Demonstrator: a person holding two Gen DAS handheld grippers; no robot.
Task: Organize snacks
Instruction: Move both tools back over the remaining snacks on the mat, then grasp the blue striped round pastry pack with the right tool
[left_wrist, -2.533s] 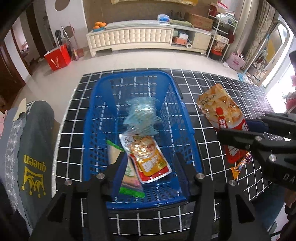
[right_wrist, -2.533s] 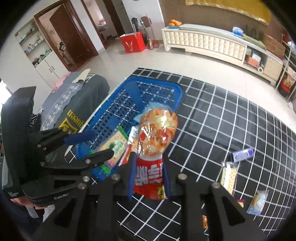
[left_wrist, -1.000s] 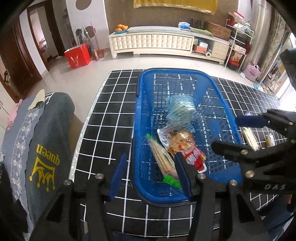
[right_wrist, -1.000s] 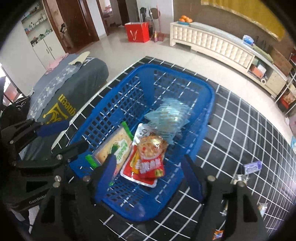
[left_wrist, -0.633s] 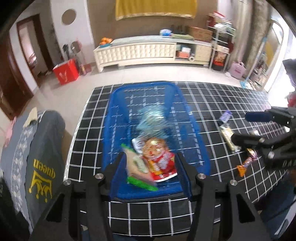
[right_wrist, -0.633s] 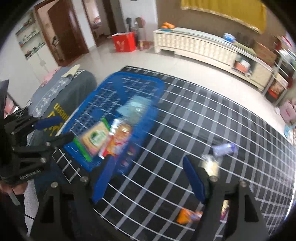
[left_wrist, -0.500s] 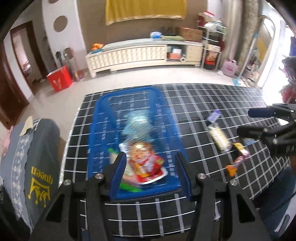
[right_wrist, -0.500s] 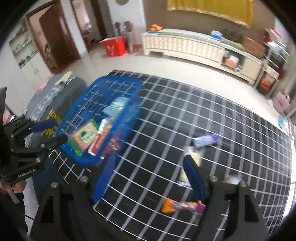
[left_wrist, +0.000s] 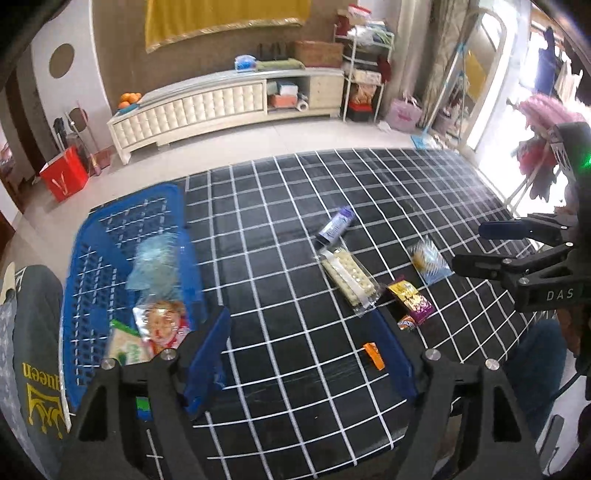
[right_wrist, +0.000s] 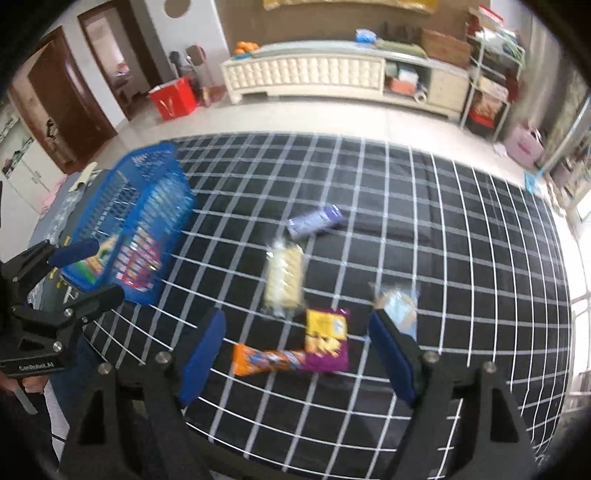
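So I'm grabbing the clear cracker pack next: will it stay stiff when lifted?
The cracker pack probably flexes a little: it's thin clear film around separate crackers. Likely light and crushable, so close the right claw gently.

Both views high above table (left_wrist: 280, 280)

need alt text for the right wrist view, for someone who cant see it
The open right gripper hovers over five loose snacks on a black grid-patterned table: an orange bar, a purple-and-yellow pack, a clear cracker pack, a purple wrapper and a clear blue packet. At left, a blue basket holds snacks, with the open left gripper beside it.
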